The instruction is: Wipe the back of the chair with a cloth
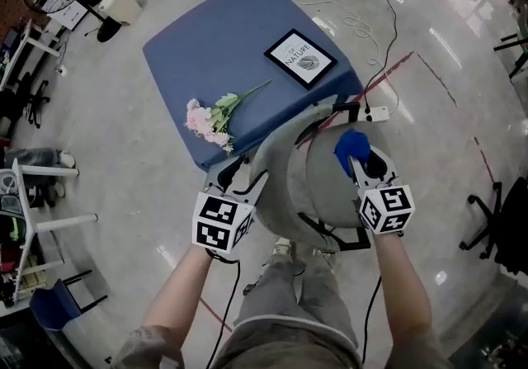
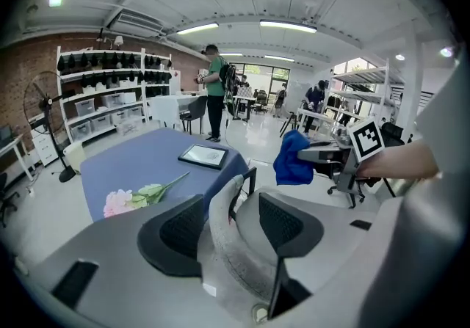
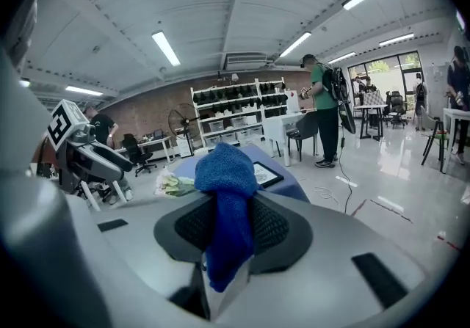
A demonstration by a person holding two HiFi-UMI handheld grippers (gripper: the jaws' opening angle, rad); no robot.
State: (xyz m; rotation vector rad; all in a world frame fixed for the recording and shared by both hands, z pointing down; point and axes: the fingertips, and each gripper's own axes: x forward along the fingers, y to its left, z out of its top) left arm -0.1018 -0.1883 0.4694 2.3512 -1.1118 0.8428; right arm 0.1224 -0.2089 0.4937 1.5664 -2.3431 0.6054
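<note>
The grey chair back (image 1: 301,186) stands right in front of me, seen from above. My left gripper (image 1: 245,174) is shut on its left edge; in the left gripper view the grey padded edge (image 2: 224,246) runs between the two black pads (image 2: 180,235). My right gripper (image 1: 357,161) is shut on a bunched blue cloth (image 1: 350,147) held over the back's upper right side. The cloth (image 3: 228,194) droops between the jaws in the right gripper view. From the left gripper view the cloth (image 2: 292,159) seems slightly above the chair; contact is unclear.
A blue table (image 1: 206,37) beyond the chair carries pink flowers (image 1: 210,118) and a framed picture (image 1: 300,58). A white power strip (image 1: 375,114) and cables lie on the floor at right. A person in green (image 2: 214,92) stands past the table, near shelves (image 2: 110,92).
</note>
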